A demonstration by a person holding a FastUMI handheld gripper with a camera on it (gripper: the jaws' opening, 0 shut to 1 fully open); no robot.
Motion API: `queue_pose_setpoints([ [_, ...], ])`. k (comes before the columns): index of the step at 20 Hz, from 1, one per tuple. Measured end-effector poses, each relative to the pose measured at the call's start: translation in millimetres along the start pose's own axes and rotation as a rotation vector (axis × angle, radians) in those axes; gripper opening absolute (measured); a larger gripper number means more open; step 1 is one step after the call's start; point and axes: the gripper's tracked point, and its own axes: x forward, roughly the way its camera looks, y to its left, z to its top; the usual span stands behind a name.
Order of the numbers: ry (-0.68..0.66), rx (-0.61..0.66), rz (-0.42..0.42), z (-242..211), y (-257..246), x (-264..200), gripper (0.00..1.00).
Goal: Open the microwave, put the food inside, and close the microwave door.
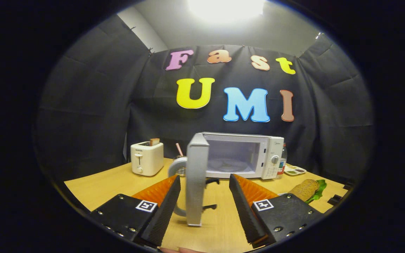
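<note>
Between the spread, released jaws, grasping nothing: swung-open white microwave door, edge-on, long axis upright, nearer the left finger. Beyond it, white boxy microwave on the pale wooden worktop, cavity bare. Off past the right finger, well apart: brown bread sandwich with green lettuce, lying flat. Small mark on the control panel, too small to read.

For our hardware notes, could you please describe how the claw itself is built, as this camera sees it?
The claw has two long wedge-shaped fingers with finely ribbed inner faces. Each finger is fixed to a flat black block with small silver screws, and each block carries a square black-and-white marker tag near the finger. An orange ridged part sits behind each finger.
</note>
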Motion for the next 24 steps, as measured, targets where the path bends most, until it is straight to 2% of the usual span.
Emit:
queue_pose_setpoints([
  [3,0.022,-0.038,-0.086,-27.0,-62.1,-3.2,0.84],
  [6,0.037,0.019,-0.173,-45.3,-123.4,-15.6,0.84],
  [10,0.035,0.094,-0.339,-55.2,-210.3,-31.8,0.85],
  [13,0.049,0.091,-0.396,-73.1,-245.6,-35.0,0.84],
  [15,0.061,0.111,-0.373,-83.9,-252.1,-30.3,0.85],
  [21,0.150,0.273,-0.286,-121.1,-252.9,-6.6,0.85],
  [22,0.170,0.302,-0.270,-125.9,-252.1,-1.6,0.82],
  [23,0.184,0.336,-0.247,-129.1,-250.6,2.0,0.76],
  [24,0.199,0.359,-0.232,-130.4,-248.7,0.2,0.76],
])
